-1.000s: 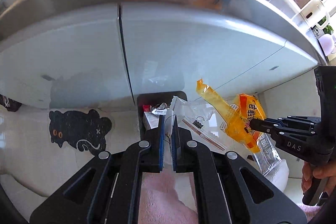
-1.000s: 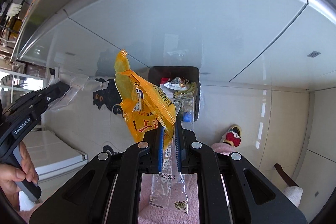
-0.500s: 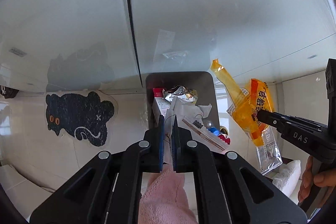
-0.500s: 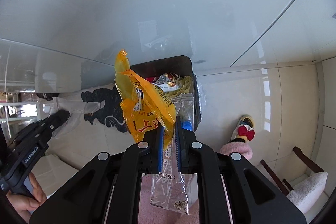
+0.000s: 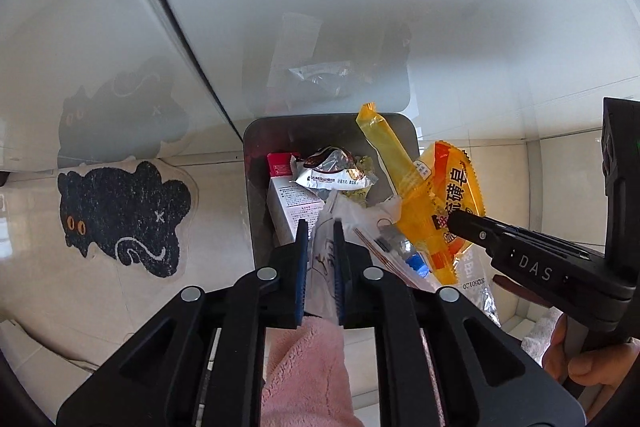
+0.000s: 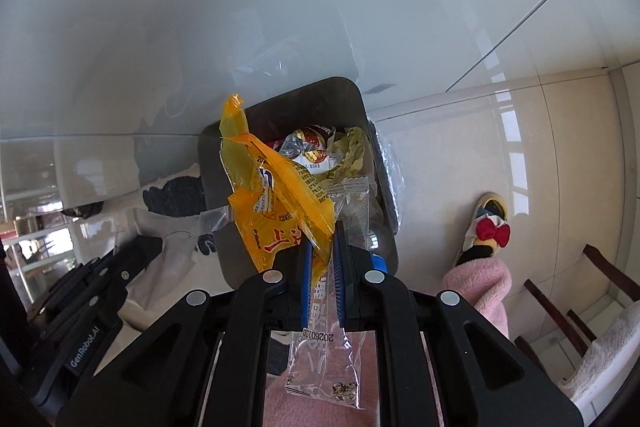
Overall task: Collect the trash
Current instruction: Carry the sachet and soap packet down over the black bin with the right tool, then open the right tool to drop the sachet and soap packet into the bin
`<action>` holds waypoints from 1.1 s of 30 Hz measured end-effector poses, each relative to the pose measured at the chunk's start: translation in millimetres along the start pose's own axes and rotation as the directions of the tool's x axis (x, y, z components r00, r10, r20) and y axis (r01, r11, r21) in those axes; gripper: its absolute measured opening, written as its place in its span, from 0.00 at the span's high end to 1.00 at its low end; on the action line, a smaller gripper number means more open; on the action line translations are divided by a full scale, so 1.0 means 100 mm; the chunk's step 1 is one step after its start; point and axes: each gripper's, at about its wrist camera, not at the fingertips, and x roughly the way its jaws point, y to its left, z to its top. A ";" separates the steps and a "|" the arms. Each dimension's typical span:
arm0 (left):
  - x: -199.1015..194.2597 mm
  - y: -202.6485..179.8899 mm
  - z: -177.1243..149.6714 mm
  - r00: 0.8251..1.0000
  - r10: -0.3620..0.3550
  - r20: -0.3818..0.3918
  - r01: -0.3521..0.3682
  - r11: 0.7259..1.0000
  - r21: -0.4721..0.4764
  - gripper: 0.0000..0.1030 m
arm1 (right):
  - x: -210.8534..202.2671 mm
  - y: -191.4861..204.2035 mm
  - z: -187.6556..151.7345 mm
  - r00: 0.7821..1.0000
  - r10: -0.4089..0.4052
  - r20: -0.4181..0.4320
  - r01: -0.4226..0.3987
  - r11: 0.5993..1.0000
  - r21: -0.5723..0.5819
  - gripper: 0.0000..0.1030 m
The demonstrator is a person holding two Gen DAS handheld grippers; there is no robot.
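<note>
I see left gripper (image 5: 320,247) pinching clear plastic bag (image 5: 324,267) | right gripper (image 6: 320,255) pinching yellow wrapper (image 6: 276,211) | bin (image 5: 256,187) at 12 o'clock, holding trash

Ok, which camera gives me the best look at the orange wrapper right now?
The left wrist view: it shows the orange wrapper from the side, pinched by the right gripper above the trash bin. The right wrist view sees it close up, partly hidden between its own fingers.

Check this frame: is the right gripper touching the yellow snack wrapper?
Touching. The right wrist view shows the right gripper with its jaws closed on the yellow snack wrapper, which runs between the blue pads and hangs out behind them, above the trash bin.
</note>
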 end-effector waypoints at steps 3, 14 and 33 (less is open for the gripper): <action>0.06 0.03 0.02 1.000 -0.003 -0.012 0.003 1.000 -0.006 0.78 | 0.07 -0.03 0.02 0.999 0.036 0.011 -0.036 0.999 0.038 0.89; -0.05 0.16 0.03 1.000 -0.008 0.016 0.008 1.000 -0.011 0.39 | 0.22 0.01 0.11 0.998 0.063 0.011 -0.063 0.994 0.094 0.85; -0.34 0.26 -0.05 0.999 -0.017 0.050 0.019 0.999 -0.046 0.31 | 0.06 0.10 0.04 0.999 0.047 0.014 -0.047 0.998 0.050 0.06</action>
